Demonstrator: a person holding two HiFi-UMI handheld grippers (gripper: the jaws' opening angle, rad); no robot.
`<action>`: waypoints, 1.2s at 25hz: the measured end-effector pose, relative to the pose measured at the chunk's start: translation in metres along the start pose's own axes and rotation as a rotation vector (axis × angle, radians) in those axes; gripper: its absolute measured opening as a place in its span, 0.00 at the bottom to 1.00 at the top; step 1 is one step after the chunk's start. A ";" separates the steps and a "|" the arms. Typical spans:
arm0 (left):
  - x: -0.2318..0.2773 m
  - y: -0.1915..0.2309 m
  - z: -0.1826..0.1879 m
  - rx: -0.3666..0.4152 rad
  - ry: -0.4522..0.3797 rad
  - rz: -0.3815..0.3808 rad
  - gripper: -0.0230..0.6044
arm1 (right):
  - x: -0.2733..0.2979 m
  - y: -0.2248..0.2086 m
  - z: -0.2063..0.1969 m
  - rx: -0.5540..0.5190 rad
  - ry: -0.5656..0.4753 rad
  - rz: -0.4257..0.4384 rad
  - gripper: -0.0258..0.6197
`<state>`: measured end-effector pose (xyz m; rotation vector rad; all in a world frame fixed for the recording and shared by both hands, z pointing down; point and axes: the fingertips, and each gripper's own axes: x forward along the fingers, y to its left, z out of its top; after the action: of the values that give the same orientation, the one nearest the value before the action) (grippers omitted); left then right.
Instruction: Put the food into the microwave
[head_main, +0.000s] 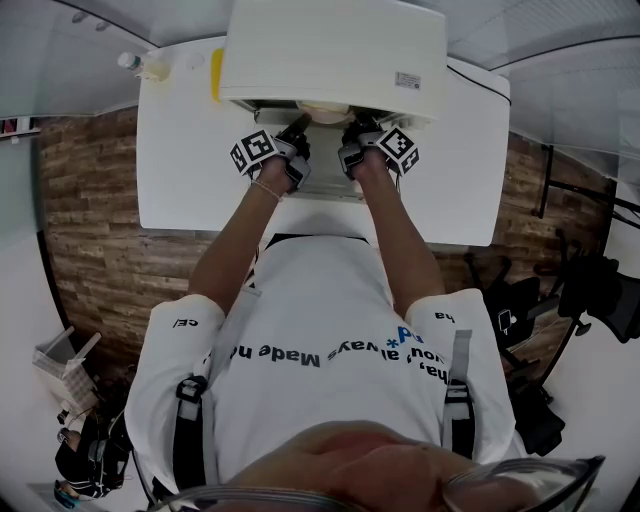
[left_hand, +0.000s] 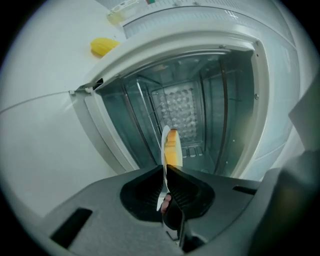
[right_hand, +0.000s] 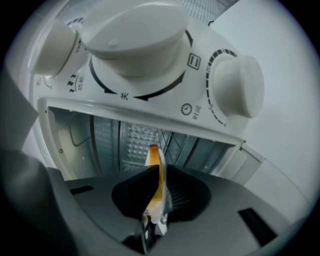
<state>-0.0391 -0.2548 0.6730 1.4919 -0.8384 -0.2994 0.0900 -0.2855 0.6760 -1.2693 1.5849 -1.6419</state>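
A white plate (head_main: 322, 112) carrying orange-yellow food is held at the open mouth of the white microwave (head_main: 335, 50). My left gripper (head_main: 296, 132) is shut on the plate's left rim and my right gripper (head_main: 352, 136) on its right rim. In the left gripper view the plate (left_hand: 170, 146) shows edge-on between the shut jaws of the gripper (left_hand: 165, 168), with the empty cavity (left_hand: 200, 110) just beyond. The right gripper view has the plate rim (right_hand: 156, 165) clamped in the gripper (right_hand: 161, 168), under the control knobs (right_hand: 135, 32).
The microwave stands on a white table (head_main: 190, 160), with its door (head_main: 320, 188) lying open beneath my grippers. A yellow object (left_hand: 104, 46) and a small bottle (head_main: 135, 63) sit on the table to the microwave's left. Wooden floor surrounds the table.
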 end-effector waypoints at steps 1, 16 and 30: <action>0.001 0.001 0.001 -0.021 -0.010 0.000 0.08 | 0.000 0.001 0.000 -0.001 0.007 0.003 0.07; 0.020 -0.008 -0.002 -0.091 -0.070 -0.019 0.07 | -0.024 -0.003 -0.016 0.010 0.043 0.034 0.14; 0.036 -0.011 0.003 -0.076 -0.045 -0.006 0.07 | -0.012 -0.002 -0.015 -0.002 0.060 0.013 0.07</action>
<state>-0.0130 -0.2818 0.6734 1.4215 -0.8494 -0.3664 0.0823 -0.2673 0.6764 -1.2186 1.6272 -1.6852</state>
